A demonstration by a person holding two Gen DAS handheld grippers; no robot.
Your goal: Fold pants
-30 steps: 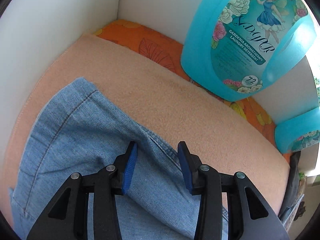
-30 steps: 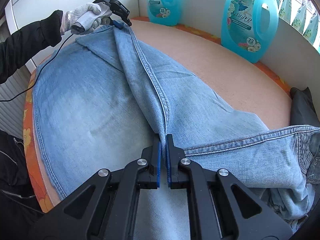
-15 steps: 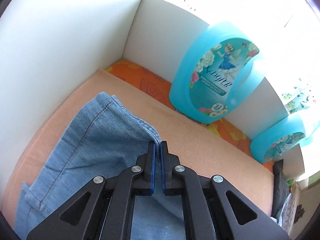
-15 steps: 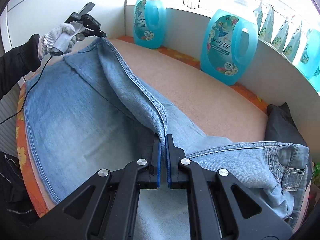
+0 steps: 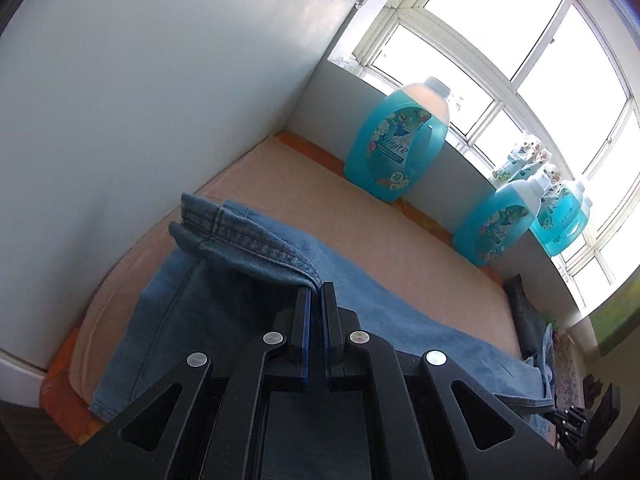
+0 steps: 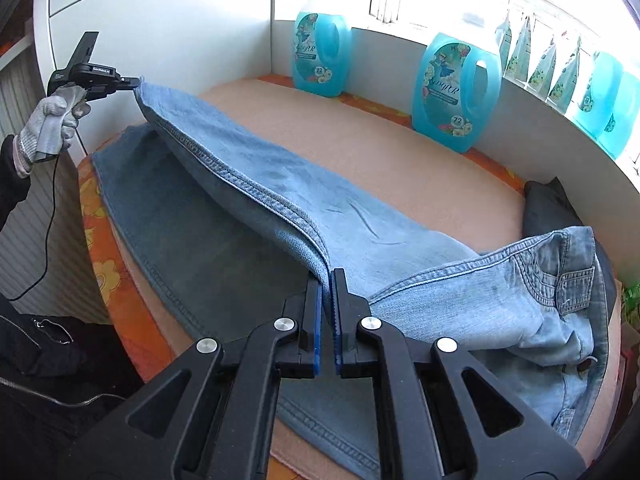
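Light blue jeans [image 6: 360, 224] lie along a peach-covered surface [image 6: 400, 160], waistband at the right [image 6: 560, 276]. My left gripper [image 5: 315, 292] is shut on the hem of the upper leg [image 5: 248, 240] and holds it lifted above the lower leg [image 5: 192, 312]. It also shows in the right wrist view [image 6: 136, 80], held by a gloved hand. My right gripper [image 6: 327, 280] is shut on the seam edge of the same leg near the crotch, raised off the surface. The lower leg [image 6: 208, 248] lies flat beneath.
Several turquoise detergent bottles [image 6: 322, 50] [image 6: 456, 92] [image 5: 396, 140] stand along the back ledge under windows. White walls [image 5: 160, 80] close the left corner. A dark cloth [image 6: 548, 208] lies at the right end. An orange flowered cover [image 6: 100, 240] edges the front.
The left gripper shut on the leg hem a second ago. Both grippers have since lifted the upper leg higher off the lower one, pulling it taut between them.
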